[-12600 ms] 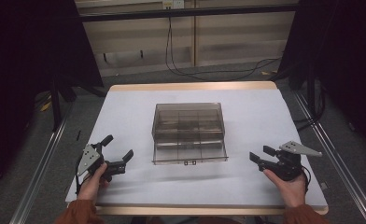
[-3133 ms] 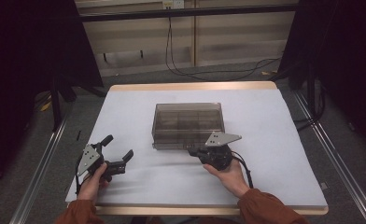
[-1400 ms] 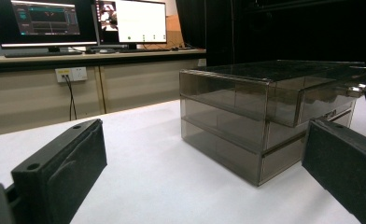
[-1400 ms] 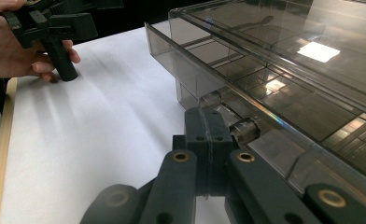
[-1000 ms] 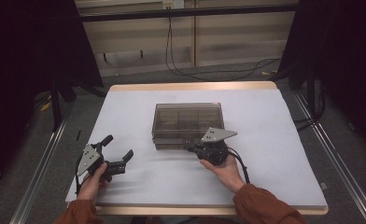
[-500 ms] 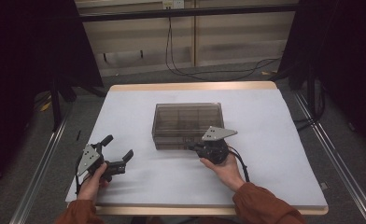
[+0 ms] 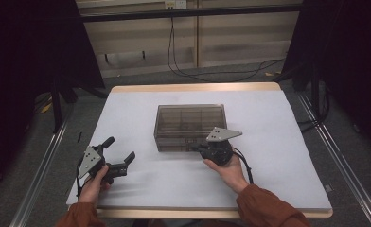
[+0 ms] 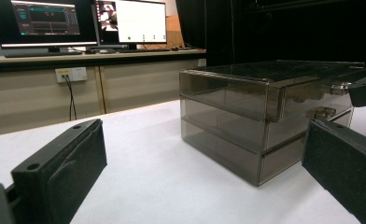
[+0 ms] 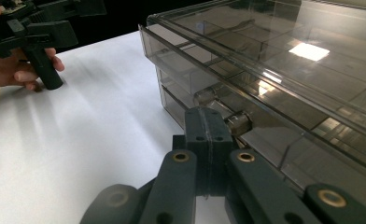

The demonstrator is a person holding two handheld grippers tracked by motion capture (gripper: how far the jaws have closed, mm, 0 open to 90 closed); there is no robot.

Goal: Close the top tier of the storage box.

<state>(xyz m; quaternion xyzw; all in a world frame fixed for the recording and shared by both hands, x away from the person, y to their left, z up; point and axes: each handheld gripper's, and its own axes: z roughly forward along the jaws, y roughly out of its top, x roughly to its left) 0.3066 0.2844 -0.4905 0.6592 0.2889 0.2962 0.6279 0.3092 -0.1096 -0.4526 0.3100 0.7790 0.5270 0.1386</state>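
Note:
A smoky clear drawer box stands in the middle of the white table. Its drawers look pushed in, each with a small metal knob on the front. My right gripper is shut, its tips against the box front beside a knob; in the right gripper view the joined jaws hold nothing. My left gripper rests open near the table's front left corner, well apart from the box. In the left gripper view the box stands beyond my open left gripper.
Bare white tabletop surrounds the box on all sides. A wooden edge marks the far side of the table. Cables lie on the floor behind it. Monitors sit on a desk in the left gripper view.
My right gripper came in from the table's right side to the box front, where the box's front now sits farther back. Over the last second it has hardly moved. The left gripper has stayed put.

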